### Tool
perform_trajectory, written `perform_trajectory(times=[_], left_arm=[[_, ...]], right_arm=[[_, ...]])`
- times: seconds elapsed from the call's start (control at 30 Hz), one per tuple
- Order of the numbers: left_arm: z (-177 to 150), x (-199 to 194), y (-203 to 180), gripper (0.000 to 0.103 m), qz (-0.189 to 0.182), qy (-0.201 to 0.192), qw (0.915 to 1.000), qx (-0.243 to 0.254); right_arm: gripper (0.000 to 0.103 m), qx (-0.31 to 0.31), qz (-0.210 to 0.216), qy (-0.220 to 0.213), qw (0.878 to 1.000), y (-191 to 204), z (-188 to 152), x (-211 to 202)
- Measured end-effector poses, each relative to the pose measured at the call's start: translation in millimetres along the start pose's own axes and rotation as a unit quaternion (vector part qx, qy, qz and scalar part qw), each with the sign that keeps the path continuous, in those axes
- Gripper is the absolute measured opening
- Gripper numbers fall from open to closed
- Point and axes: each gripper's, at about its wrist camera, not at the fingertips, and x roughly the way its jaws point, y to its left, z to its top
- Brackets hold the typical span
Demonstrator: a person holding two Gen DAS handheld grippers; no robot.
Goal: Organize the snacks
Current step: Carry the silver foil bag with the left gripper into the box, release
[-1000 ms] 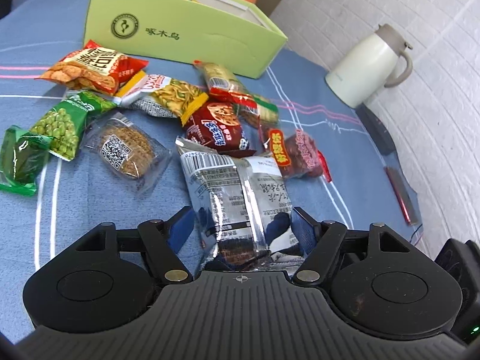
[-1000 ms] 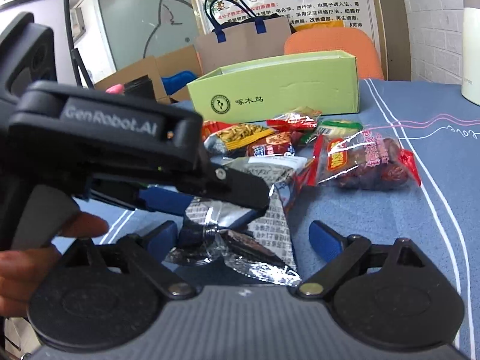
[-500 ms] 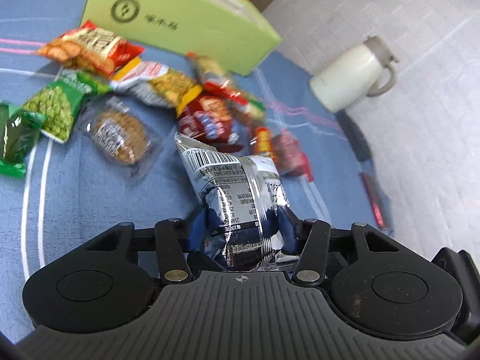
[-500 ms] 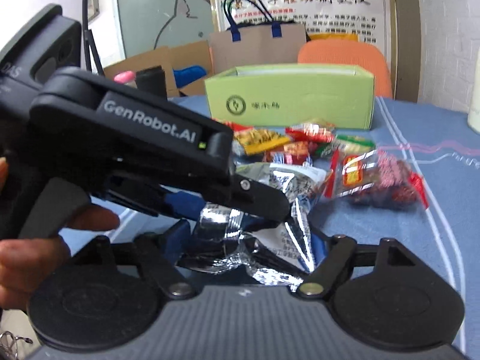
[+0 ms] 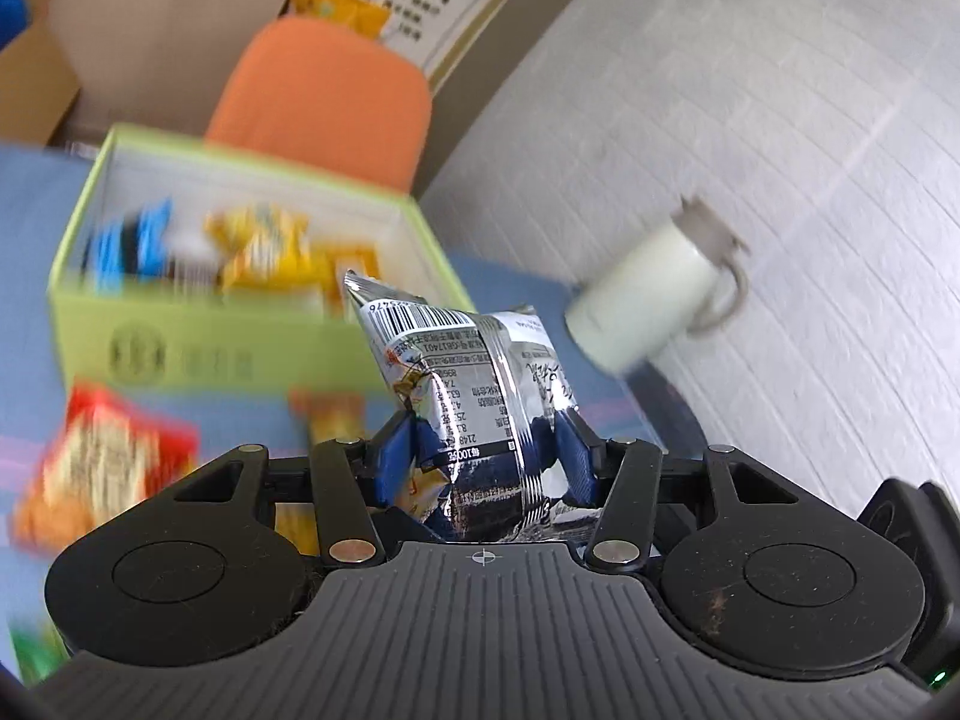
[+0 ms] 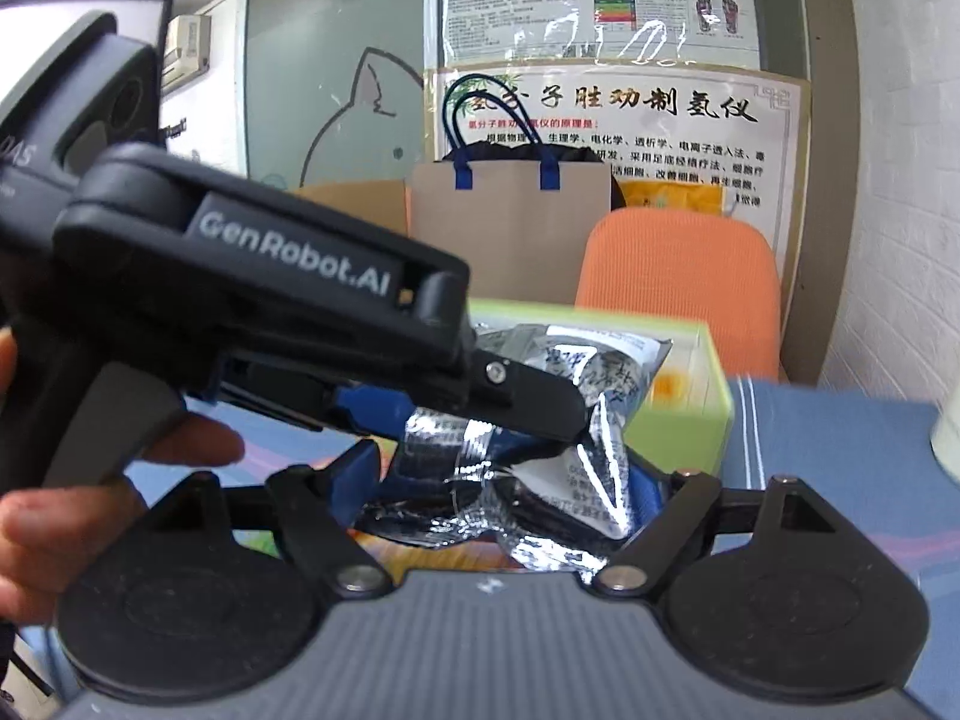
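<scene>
Pinching the lower half of a silver snack packet, the left gripper has its 2 blue pads pressed against the foil from either side, and the packet stands up out of them with its barcode end on top. From the other camera the same packet also lies between the fingers of the right gripper; these jaws have just been opening a little, and I cannot tell whether their pads press on the foil. A hand grips the left tool's handle at that frame's left edge.

Beyond the packet sits an open green box on a blue tablecloth, already holding blue and yellow packets, blurred. A red and orange packet lies on the cloth in front of the box, to the left. To the right stands a white jug near a white brick wall. Behind the box are an orange chair and a brown paper bag with blue handles.
</scene>
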Motion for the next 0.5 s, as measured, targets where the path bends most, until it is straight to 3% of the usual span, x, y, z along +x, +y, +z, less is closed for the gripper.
perform_trajectory(times=[0.2, 0.33, 0.4, 0.5], left_arm=[[73.7, 27.0, 38.8, 0.033, 0.047, -0.015, 0.9988, -0.001], [92.7, 43.0, 73.4, 0.034, 0.094, -0.009, 0.9955, -0.007], [95.1, 51.0, 90.9, 0.034, 0.113, -0.01, 0.9935, -0.011], [98.7, 57.1, 108.7, 0.051, 0.175, -0.028, 0.9842, -0.004]], right_arm=[[0.084, -0.029, 0.026, 0.016, 0.999, -9.3, 47.7, 87.2], [0.084, -0.036, 0.044, 0.037, 0.998, 0.1, 52.0, 140.3], [0.089, -0.046, 0.047, 0.049, 0.997, 4.4, 49.0, 159.8], [0.092, -0.067, 0.016, 0.054, 0.996, 3.1, 45.2, 162.4]])
